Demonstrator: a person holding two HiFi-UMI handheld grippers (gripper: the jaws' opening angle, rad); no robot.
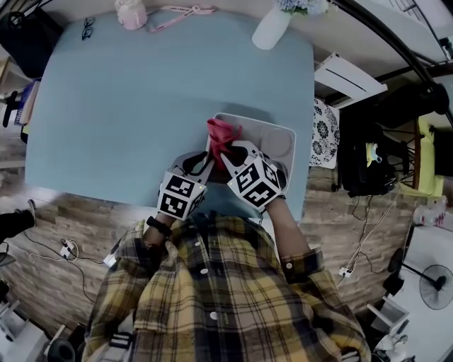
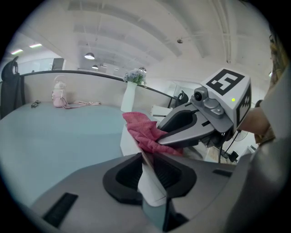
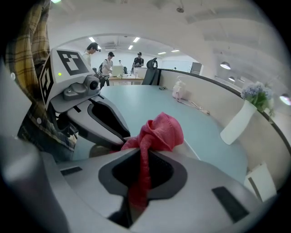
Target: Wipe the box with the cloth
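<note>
A white box (image 1: pixel 287 130) lies open near the front edge of the light blue table (image 1: pixel 141 106). My left gripper (image 1: pixel 204 161) is shut on the box's thin white wall (image 2: pixel 150 179) at its left side. A pink cloth (image 1: pixel 222 136) is bunched over that same side of the box. My right gripper (image 1: pixel 228 157) is shut on the cloth, which runs down between its jaws (image 3: pixel 143 159) and puffs out above them (image 3: pixel 160 131). The two grippers sit side by side, almost touching. In the left gripper view the cloth (image 2: pixel 142 129) lies just beyond my left gripper (image 2: pixel 146 157), under the right gripper's fingers (image 2: pixel 182 132).
A white vase (image 1: pixel 272 28) with flowers, a pink bottle (image 1: pixel 131 14) with a strap, and glasses (image 1: pixel 87 28) stand along the table's far edge. The table's front edge runs just under the grippers. Several people (image 3: pixel 107 63) stand at a desk far off.
</note>
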